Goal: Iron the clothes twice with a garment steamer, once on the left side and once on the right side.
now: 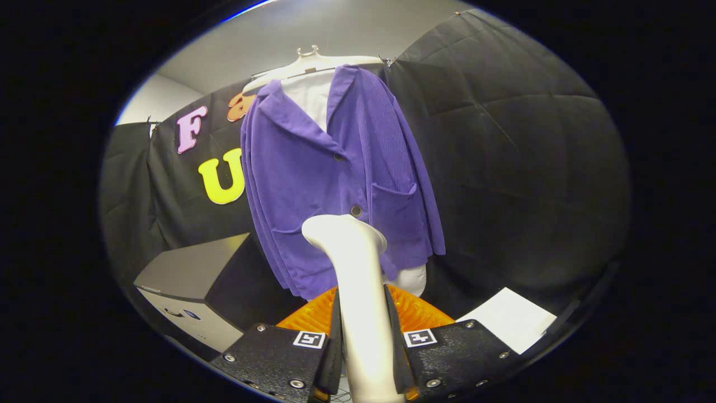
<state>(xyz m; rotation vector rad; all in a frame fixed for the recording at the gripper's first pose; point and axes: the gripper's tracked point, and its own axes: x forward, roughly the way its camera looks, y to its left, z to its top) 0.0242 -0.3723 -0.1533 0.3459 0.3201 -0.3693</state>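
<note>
tongs [363, 358] clamped on steamer [352, 280] handle | purple jacket [335, 184] hanging just beyond | steamer head seemingly near hem

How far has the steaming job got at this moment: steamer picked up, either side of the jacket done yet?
Done: the gripper is shut on the steamer, both fingers clamping its white handle. In hand: its head is raised toward the lower front of the purple jacket hanging on the hanger, apparently not yet touching. Left: nothing here shows a completed pass, so likely both left and right strokes.
</note>
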